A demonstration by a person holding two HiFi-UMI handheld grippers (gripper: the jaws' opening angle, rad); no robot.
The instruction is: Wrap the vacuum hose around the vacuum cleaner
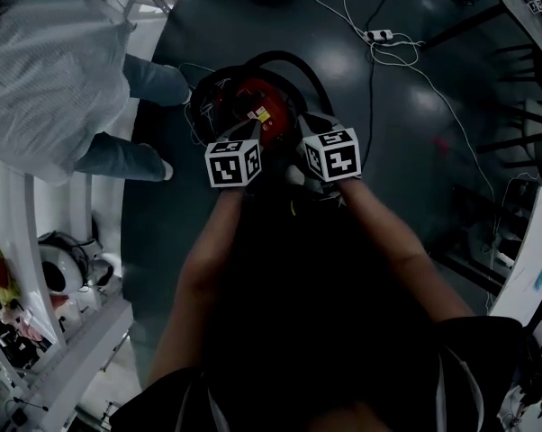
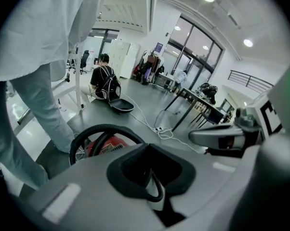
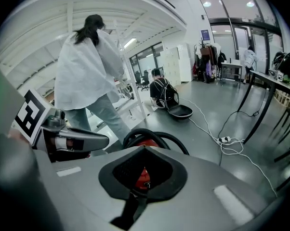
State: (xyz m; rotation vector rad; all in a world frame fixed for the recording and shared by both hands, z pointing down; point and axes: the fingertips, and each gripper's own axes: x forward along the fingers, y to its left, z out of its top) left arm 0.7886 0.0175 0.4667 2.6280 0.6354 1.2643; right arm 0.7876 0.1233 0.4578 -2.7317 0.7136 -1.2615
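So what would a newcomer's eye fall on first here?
A red vacuum cleaner sits mid-frame on the dark floor in the head view, its black hose arching over it. The left tool and right tool, both shut, point down at it side by side. A person in a white coat stands close beside it, at upper left.

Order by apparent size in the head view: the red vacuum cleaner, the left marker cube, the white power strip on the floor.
1. red vacuum cleaner, though partly hidden.
2. left marker cube, enlarged by nearness to the camera.
3. white power strip, smallest.
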